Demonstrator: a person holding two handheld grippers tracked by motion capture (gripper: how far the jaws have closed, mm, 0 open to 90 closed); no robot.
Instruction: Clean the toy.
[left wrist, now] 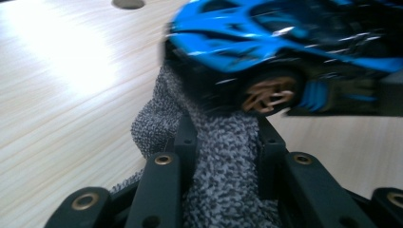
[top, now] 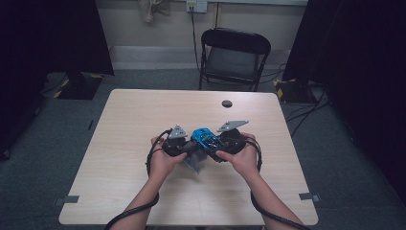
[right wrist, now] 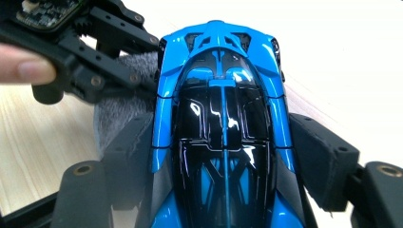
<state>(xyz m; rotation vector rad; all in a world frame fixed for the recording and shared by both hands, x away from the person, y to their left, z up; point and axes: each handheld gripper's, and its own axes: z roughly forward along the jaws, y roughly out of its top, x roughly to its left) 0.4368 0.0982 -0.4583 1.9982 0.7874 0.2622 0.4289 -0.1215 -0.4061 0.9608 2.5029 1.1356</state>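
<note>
A: You've got the car (right wrist: 221,128) held up off the surface (top: 143,124), mid-table, and the cloth (left wrist: 214,166) is right against its side. This looks like a wipe-down of the bodywork.

B: Right gripper (right wrist: 223,156) first. Its fingers (right wrist: 323,156) sit either side of the blue body, spread wide but pressing on the flanks, so you're clamping the car along its length. Good hold.

A: And the left gripper (left wrist: 223,142)?

B: Its fingers (left wrist: 183,142) are drawn in close, pinching a fold of the grey cloth. From the left gripper view the cloth bunches up to the car's lower edge, just by the gold wheel (left wrist: 268,95).

A: So how do you do this well?

B: Keep the right hand (top: 242,155) quiet and let the left hand (top: 165,158) do the travelling. I'd say run the cloth along the side in one line, not dabbing. Keep the pinch tight, because a loose fold will drag out as it rubs.

A: Any risk?

B: The picture's blurred round the wheel, so I can't tell how hard the cloth presses there. Watch that the left gripper's hard tips don't scrape the paint; lead with the cloth, not the black plastic. And don't lever against the car, or it may twist in the right gripper's hold.

A: High view agrees: both hands close together, car between them, cloth hanging just below.
</note>
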